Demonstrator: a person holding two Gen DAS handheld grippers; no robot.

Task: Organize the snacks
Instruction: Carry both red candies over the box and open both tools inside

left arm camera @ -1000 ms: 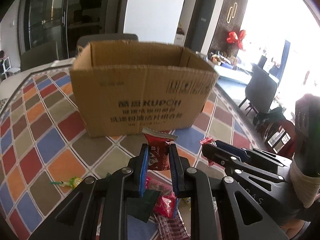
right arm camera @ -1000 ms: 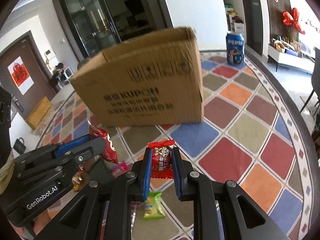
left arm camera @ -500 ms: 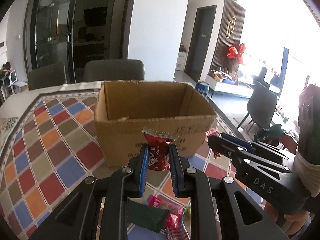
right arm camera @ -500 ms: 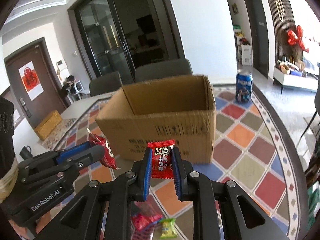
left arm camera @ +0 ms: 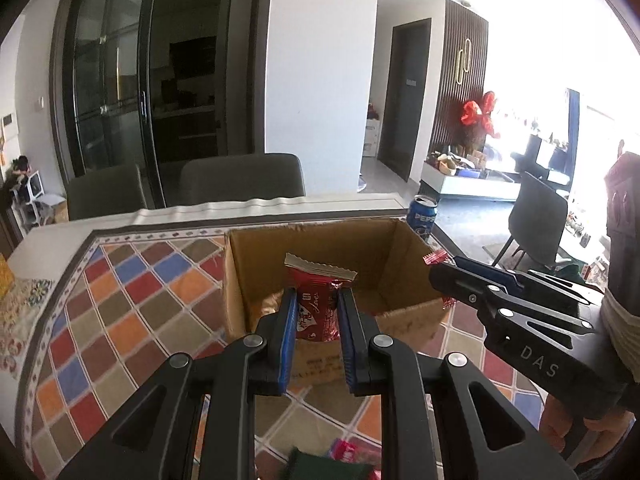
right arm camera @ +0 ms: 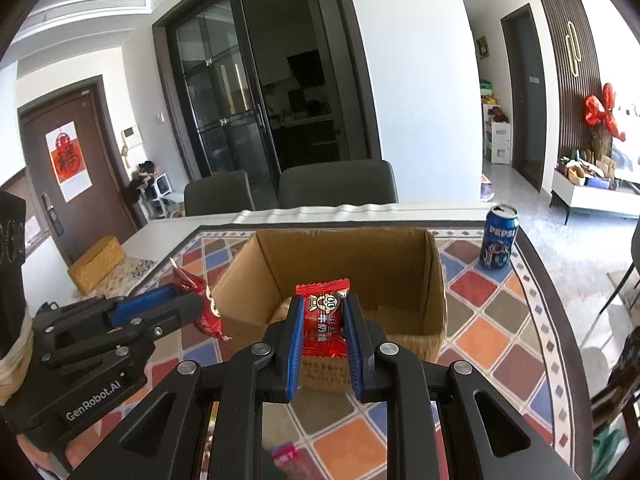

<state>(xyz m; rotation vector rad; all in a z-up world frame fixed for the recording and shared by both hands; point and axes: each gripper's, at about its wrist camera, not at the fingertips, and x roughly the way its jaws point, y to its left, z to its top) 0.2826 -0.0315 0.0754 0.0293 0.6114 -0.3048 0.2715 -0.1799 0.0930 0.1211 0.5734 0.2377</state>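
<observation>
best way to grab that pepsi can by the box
Take the Pepsi can around the middle of its round wall, coming in level from the near open side. It stands upright on the checked cloth, apart from the cardboard box, so fingers can straddle it; its top is too wide and slick.

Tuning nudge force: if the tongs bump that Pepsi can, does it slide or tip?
The Pepsi can stands upright, tall for its base, so it probably tips. Its tab looks opened; if part empty, it is lighter and could spill. On its side it would likely roll across the patterned tablecloth.
</observation>
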